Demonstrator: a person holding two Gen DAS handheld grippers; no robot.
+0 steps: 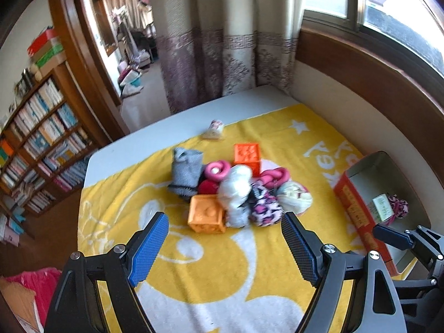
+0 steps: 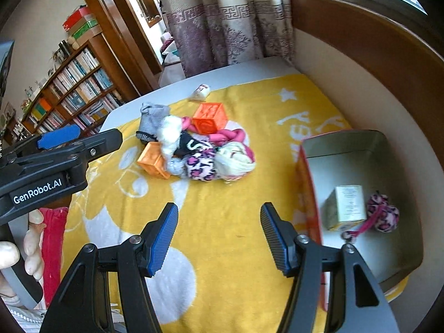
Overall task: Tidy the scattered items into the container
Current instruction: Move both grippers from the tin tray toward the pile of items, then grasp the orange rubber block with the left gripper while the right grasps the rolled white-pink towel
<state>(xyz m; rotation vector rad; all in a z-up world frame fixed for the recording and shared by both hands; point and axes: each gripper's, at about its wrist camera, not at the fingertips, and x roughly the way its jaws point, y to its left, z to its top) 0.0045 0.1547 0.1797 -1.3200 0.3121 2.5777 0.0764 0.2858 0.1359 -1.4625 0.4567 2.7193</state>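
Container holds two items; pile remains outside on blanket

Container (image 2: 305, 172), an open-topped rectangular box with an orange patterned outer side and a pale inner floor, sits at the right edge of the yellow blanket (image 2: 236, 222) on the bench (image 1: 172, 127). Inside it, toward the near end, lie a small pale carton (image 2: 347, 206) and, just right of it, a pink leopard-print bundle (image 2: 384, 212) with a pink cord. The rest of its floor is bare.

Left of the container and well apart from it, the scattered items form one pile (image 1: 236, 188) at the blanket's centre: two orange embossed cubes (image 1: 206, 213), one near and one far, a grey knitted piece (image 1: 184, 173) at the far left, pink coils, white and cream rolls, and a pink leopard-print roll. A small pale item (image 1: 213, 130) lies alone at the blanket's far edge.

Left gripper (image 1: 224, 247) hangs above the blanket near the pile, jaws spread, nothing between them. Right gripper (image 2: 219, 238) hangs beside the container's near left wall, jaws apart and empty. A hand (image 2: 27, 247) grips the left tool's handle.
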